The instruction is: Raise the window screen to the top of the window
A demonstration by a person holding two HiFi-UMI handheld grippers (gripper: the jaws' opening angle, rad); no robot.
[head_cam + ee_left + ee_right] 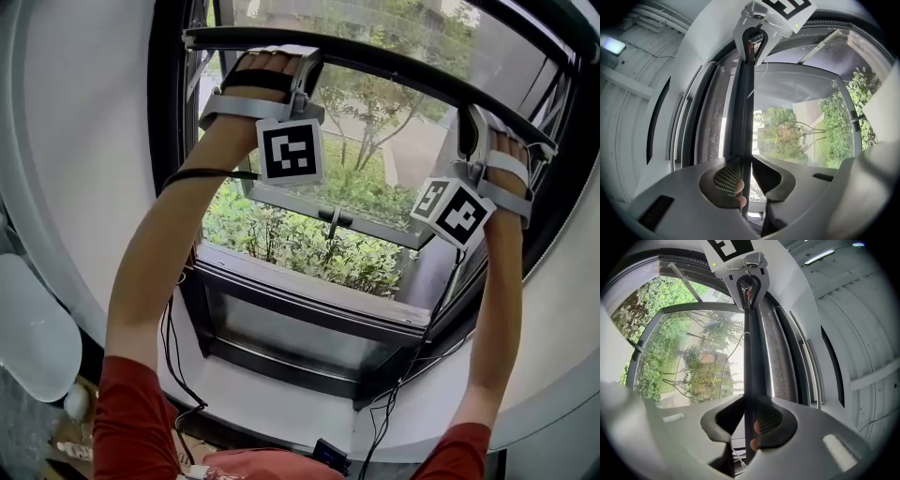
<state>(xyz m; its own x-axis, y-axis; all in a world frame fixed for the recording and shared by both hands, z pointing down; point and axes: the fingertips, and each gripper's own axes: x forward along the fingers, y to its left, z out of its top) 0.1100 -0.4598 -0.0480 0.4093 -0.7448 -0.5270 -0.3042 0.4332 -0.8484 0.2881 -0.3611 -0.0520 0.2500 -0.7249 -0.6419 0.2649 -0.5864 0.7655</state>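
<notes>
The window screen's dark bottom bar (394, 67) runs across the upper part of the window in the head view, with fine mesh above it. My left gripper (272, 61) is shut on the bar near its left end. My right gripper (478, 127) is shut on it near its right end. In the left gripper view the bar (743, 103) passes straight between the jaws of the left gripper (745, 161), and the right gripper (754, 28) clamps its far end. In the right gripper view the bar (751, 343) runs between the jaws of the right gripper (747, 401) toward the left gripper (750, 268).
Below the bar the window stands open onto bushes (300, 244) and trees. A glass sash with a black handle (333, 220) is swung outward. The black frame and the white sill (281, 375) lie below, with cables (173, 356) hanging at the left. Curved white walls flank the window.
</notes>
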